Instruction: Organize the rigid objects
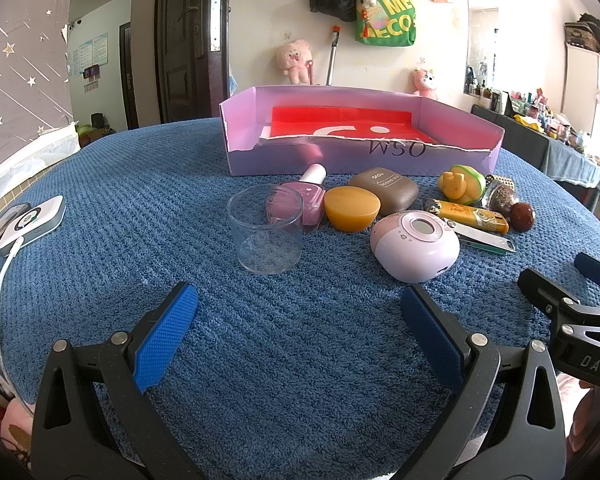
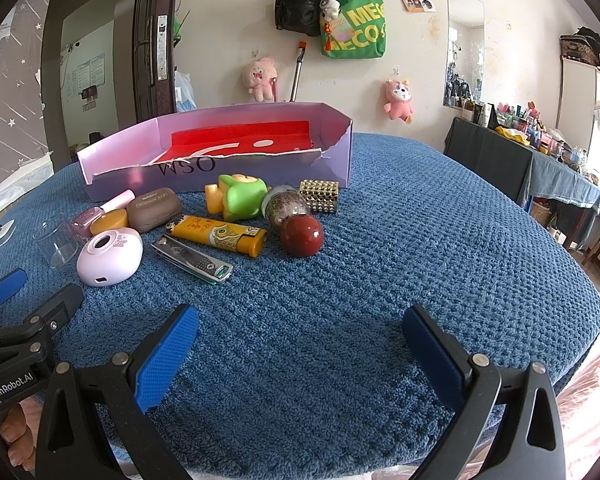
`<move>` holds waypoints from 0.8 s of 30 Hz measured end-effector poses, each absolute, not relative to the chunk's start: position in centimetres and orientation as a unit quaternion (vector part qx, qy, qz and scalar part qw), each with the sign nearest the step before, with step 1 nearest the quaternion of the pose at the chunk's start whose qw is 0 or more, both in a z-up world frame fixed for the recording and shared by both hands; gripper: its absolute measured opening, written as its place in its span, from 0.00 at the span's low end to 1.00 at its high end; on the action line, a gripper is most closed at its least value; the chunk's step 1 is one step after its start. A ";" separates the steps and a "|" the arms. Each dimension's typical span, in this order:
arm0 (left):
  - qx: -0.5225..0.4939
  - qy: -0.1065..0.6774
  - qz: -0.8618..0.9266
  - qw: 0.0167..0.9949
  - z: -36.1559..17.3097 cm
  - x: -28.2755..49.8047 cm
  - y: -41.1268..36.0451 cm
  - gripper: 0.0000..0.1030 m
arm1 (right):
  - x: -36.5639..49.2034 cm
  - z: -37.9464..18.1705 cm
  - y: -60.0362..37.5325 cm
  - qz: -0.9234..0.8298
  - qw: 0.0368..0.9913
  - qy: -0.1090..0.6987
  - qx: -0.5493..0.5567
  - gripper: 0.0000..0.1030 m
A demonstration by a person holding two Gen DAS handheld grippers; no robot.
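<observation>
Both tongs, left tongs and right tongs, hover spread wide and empty over a blue-towelled table. Behind sits a lilac cardboard tray with a red sheet inside. Before it cluster a clear cup, pink round gadget, brown case, yellow lighter, nail clipper, and a dark red ball, possibly a bottle's cap.

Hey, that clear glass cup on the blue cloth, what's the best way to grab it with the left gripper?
Probably across the round wall near the rim. The glass cup stands upright, mouth up, nearest the left gripper, whose jaws are open wide. Come in low from the near side, where the cloth is bare. The pink bottle lies close behind it, so avoid pushing far past.
</observation>
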State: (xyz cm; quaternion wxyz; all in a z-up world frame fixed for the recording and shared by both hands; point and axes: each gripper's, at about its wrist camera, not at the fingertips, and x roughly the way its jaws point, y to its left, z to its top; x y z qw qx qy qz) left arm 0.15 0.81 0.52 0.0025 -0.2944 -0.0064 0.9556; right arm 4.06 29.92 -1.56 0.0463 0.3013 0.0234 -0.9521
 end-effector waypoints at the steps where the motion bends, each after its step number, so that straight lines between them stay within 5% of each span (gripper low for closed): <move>1: -0.296 -0.006 0.955 0.005 0.4 0.1 0.2 1.00 | 4.1 -1.6 29.9 -0.952 0.047 0.023 0.301 1.00; 17: -0.319 0.000 0.947 0.034 2.7 -2.5 -1.9 0.98 | 1.7 0.8 28.2 -0.945 0.098 0.040 0.310 1.00; 24: -0.350 -0.010 0.935 0.047 2.3 -4.4 -3.0 0.79 | -0.6 0.2 26.7 -0.929 0.119 0.043 0.348 0.89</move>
